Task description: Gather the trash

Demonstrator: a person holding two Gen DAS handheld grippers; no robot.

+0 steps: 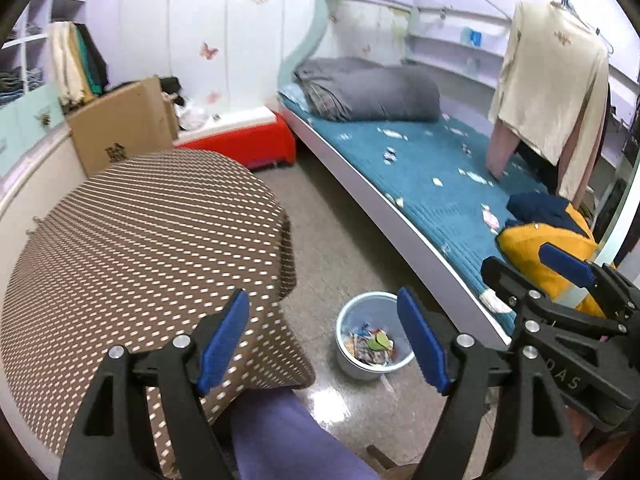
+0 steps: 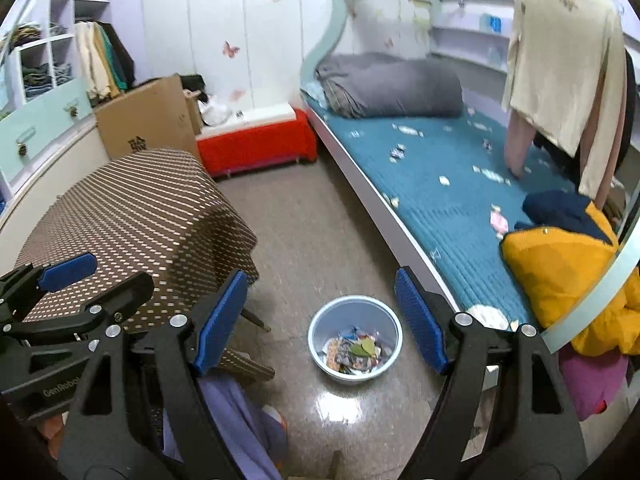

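Note:
A pale blue bin (image 1: 352, 366) stands on the floor beside the bed, with wrappers and a green leaf (image 1: 372, 346) lying inside it. The right wrist view shows the same bin (image 2: 320, 360) and its trash (image 2: 354, 354). Several small wrappers (image 1: 438, 181) lie scattered over the teal bed cover (image 2: 452, 208); one is pink and white (image 2: 499, 222). My left gripper (image 1: 322, 304) hangs open above the bin, nothing between its blue pads. My right gripper (image 2: 321, 280) is also open and empty, higher than the bin. Each gripper shows at the edge of the other's view.
A table under a brown dotted cloth (image 1: 140, 240) fills the left. A cardboard box (image 1: 120, 128) and a red bench (image 1: 240, 146) stand behind it. On the bed lie a grey quilt (image 1: 368, 92) and a yellow jacket (image 1: 536, 248); a cream garment (image 1: 552, 80) hangs above. A person's purple-clad leg (image 1: 288, 432) is below.

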